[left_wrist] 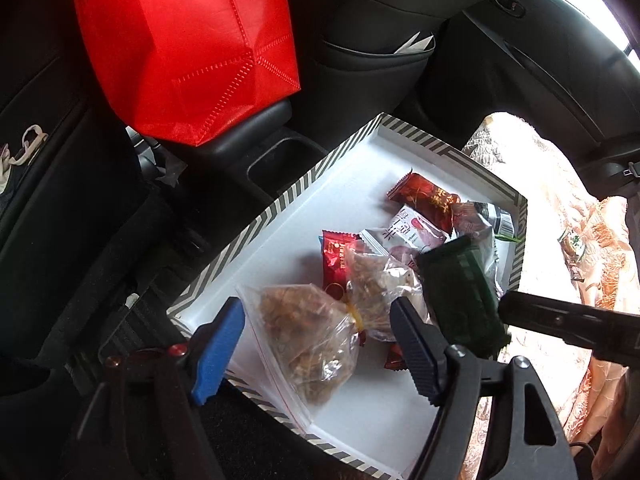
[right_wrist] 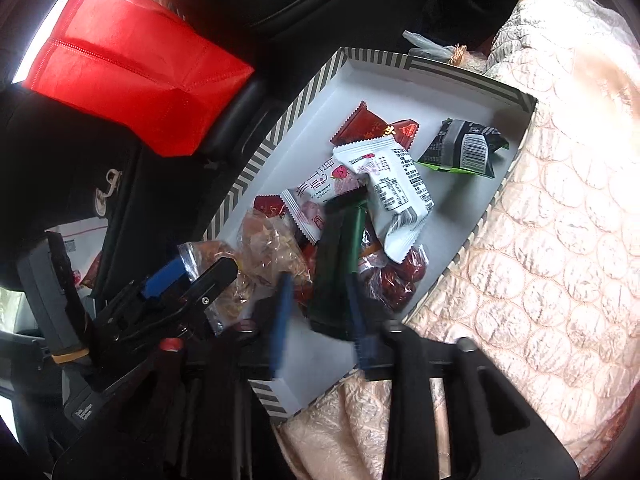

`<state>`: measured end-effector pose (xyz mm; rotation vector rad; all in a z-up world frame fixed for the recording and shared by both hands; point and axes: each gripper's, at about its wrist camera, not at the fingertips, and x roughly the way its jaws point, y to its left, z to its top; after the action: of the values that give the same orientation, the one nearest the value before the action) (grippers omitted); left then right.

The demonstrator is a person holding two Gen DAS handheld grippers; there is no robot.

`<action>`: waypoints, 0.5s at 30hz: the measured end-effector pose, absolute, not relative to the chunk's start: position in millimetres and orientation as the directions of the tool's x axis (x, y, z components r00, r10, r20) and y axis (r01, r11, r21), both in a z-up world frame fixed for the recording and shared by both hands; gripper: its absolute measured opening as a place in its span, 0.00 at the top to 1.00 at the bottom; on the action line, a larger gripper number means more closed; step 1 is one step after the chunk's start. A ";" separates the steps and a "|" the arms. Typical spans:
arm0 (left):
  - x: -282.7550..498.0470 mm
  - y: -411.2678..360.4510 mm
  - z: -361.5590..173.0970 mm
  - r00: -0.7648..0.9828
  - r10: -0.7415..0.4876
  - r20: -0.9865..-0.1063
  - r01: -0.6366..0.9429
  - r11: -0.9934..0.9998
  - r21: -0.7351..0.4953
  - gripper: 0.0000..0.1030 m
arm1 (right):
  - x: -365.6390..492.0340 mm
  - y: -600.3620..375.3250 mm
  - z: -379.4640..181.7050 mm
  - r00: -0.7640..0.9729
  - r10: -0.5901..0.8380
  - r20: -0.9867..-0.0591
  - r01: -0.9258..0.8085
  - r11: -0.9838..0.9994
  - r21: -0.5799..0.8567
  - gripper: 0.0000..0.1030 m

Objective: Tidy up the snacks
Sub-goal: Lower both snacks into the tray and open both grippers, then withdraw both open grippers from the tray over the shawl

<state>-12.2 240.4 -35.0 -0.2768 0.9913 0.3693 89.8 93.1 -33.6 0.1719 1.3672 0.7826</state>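
**Both grippers over the snack box**

My left gripper (left_wrist: 316, 320) hangs with jaws apart around a clear bag (left_wrist: 308, 344) of brown snacks, pads not pressing it. My right gripper (right_wrist: 320, 312) has its blue fingers (right_wrist: 280, 312) apart on either side of a dark green packet (right_wrist: 340, 264); blur hides whether they touch it. All snacks lie in the striped box (left_wrist: 248, 232), on a quilted cover (right_wrist: 540, 240). White packet (right_wrist: 396, 184) at centre, 1 barcode packet (right_wrist: 464, 148) toward 2 o'clock. Red bag (left_wrist: 180, 40) at 11 o'clock.
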 end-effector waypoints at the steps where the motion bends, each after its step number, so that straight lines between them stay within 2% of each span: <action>1: -12.6 239.6 -33.8 0.496 0.178 -0.850 -0.423 0.904 -0.058 0.25 | 89.2 90.7 -32.5 0.001 0.590 -0.807 -0.395 0.742 0.542 0.64; 15: -8.2 218.2 -19.7 0.516 0.190 -0.835 -0.384 0.923 -0.027 0.21 | 83.9 46.5 -20.0 0.055 0.608 -0.792 -0.350 0.755 0.555 0.64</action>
<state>-8.2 218.2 -19.7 -0.2198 0.9703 0.3483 83.9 46.5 -20.0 0.2372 1.3296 0.7374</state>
